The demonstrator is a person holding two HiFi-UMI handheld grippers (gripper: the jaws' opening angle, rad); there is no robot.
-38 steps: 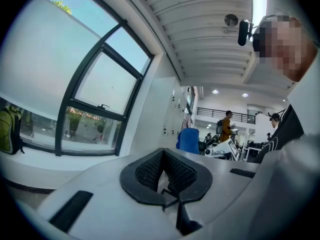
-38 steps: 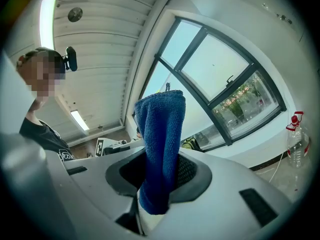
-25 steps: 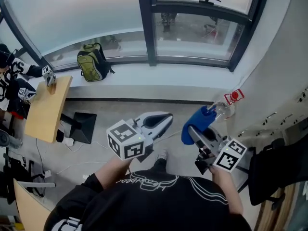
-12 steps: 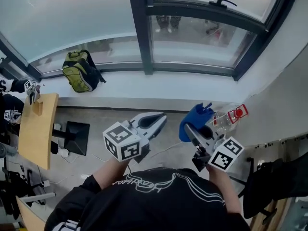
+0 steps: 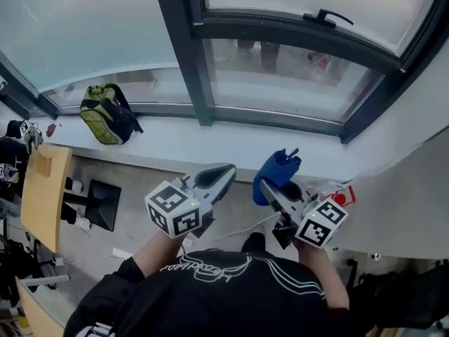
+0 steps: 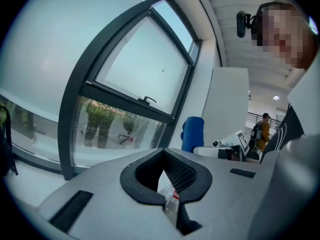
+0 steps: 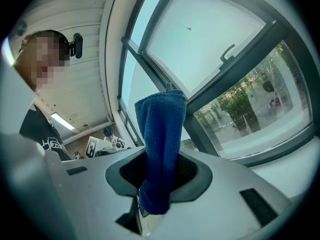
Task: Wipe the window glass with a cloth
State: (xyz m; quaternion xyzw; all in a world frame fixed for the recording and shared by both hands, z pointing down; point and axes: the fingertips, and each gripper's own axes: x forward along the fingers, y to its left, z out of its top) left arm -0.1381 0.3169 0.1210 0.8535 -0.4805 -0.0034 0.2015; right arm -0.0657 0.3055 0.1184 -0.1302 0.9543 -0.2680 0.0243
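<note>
The window glass (image 5: 280, 65) fills the top of the head view, set in a dark frame with a handle (image 5: 330, 16) on the upper sash. In the head view my right gripper (image 5: 270, 188) is shut on a blue cloth (image 5: 278, 170), which stands up from the jaws just below the white sill (image 5: 210, 149). The right gripper view shows the cloth (image 7: 160, 144) pinched between the jaws, with the glass (image 7: 210, 39) behind it. My left gripper (image 5: 219, 177) is shut and holds nothing. It sits to the left of the cloth and points at the sill.
A green backpack (image 5: 105, 114) lies on the sill at the left. A clear bottle with a red cap (image 5: 338, 192) sits right of my right gripper. A thick dark mullion (image 5: 182, 48) splits the panes. At far left are a wooden table (image 5: 42, 195) and another person.
Both grippers have come closer to the sill and window, and the view has tilted up. The bottle now sits beside my right gripper instead of ahead of it.
</note>
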